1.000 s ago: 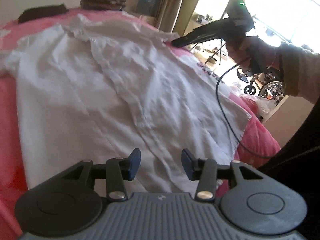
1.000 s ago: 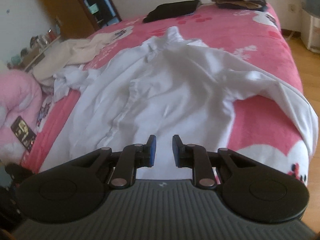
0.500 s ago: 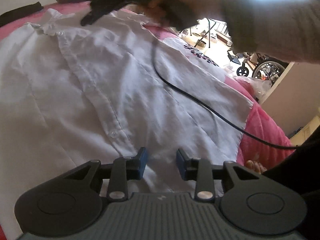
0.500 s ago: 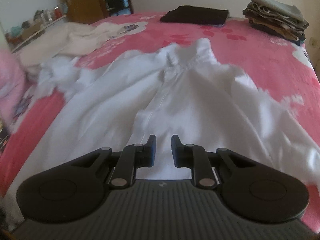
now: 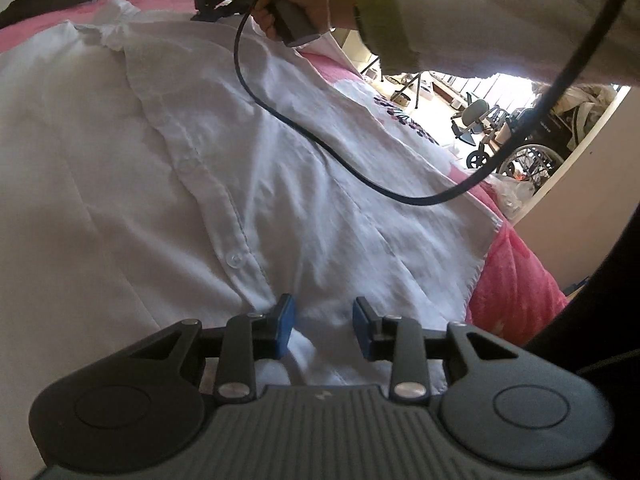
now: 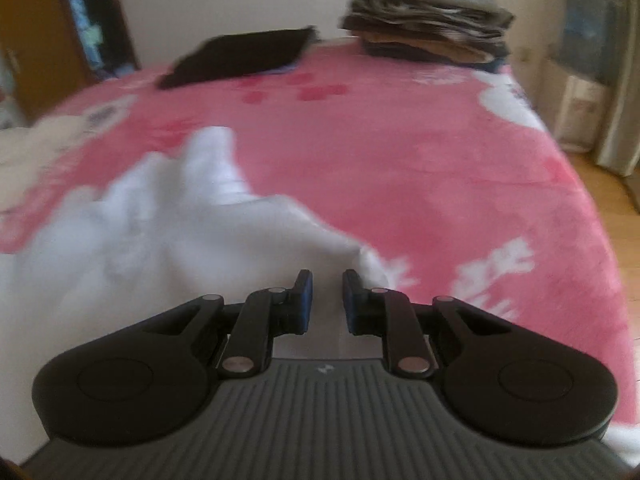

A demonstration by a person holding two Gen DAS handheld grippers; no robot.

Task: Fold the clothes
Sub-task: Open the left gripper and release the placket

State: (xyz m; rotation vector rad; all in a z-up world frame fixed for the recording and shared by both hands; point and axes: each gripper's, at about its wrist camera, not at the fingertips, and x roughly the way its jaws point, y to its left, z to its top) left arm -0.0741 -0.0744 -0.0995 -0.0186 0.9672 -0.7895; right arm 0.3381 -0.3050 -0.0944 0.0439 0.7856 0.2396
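Over white shirt (image 5: pixel 280 184): left gripper (image 5: pixel 322 328), right gripper (image 6: pixel 324 300) part-open, empty.

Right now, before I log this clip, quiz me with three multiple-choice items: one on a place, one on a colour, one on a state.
1. Where is the stack of folded clothes?
A. far end of the bed
B. on the floor
C. on the white shirt

2. What colour is the blanket?
A. blue
B. pink
C. green

3. How does the white shirt lie?
A. spread out, buttoned
B. folded small
C. rolled up

Answers: 1 A, it sits by the far wall beside the black garment. 2 B, pink shows all around the shirt. 3 A, a fastened button shows on the closed front.
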